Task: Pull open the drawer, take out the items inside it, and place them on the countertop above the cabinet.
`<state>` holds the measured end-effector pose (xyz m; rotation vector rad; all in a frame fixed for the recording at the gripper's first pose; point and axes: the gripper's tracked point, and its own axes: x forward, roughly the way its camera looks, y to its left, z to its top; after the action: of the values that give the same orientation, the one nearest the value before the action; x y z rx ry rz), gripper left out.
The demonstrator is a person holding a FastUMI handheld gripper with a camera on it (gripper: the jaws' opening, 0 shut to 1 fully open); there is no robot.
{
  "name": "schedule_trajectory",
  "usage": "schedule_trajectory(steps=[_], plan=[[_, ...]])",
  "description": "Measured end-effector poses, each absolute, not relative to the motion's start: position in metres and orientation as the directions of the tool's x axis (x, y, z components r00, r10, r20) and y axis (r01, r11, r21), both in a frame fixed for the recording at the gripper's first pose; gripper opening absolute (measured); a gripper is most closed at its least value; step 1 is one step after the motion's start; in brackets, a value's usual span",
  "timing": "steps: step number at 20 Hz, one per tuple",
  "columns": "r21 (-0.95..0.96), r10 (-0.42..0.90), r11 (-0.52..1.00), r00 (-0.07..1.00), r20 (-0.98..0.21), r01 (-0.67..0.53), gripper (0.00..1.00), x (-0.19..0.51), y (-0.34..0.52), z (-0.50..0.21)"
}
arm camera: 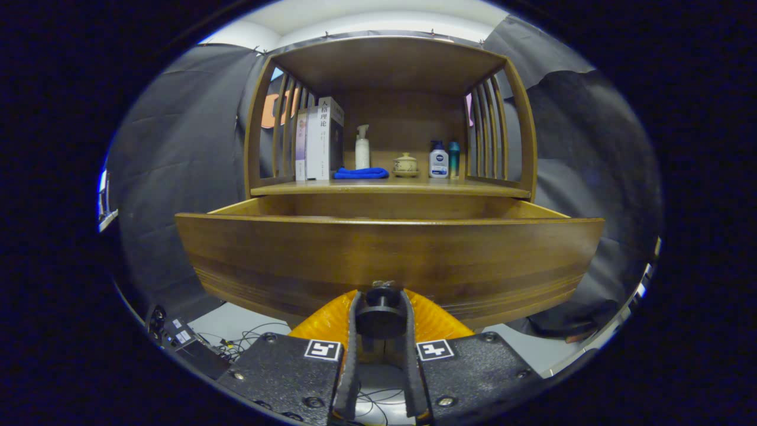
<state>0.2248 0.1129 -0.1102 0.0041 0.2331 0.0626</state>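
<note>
The wooden drawer (387, 251) stands pulled out toward me from the cabinet, its broad front panel right ahead of the fingers. A dark round knob (379, 306) on that front sits between my two fingers, and my gripper (379, 309) is shut on it. The drawer's inside is hidden behind its front panel, so I cannot see any items in it. Above it lies the wooden countertop (390, 187) of the cabinet, under a roofed shelf frame.
On the countertop stand books (319, 142), a white pump bottle (362, 148), a blue cloth (361, 173), a small lidded pot (406, 164), and two bottles (443, 160). Cables and a black device (183, 340) lie on the floor to the lower left.
</note>
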Motion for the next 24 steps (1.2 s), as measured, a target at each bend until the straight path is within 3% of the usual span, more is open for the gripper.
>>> schedule_trajectory(steps=[7,16,24], plan=[[0.018,0.053,0.999,0.969,-0.242,-0.05,0.33,0.223,0.112,-0.112],[-0.01,0.034,0.999,0.988,-0.149,-0.036,1.0,0.212,0.091,-0.083],[0.038,0.033,0.999,0.999,0.008,-0.033,1.0,0.213,0.062,0.044]])
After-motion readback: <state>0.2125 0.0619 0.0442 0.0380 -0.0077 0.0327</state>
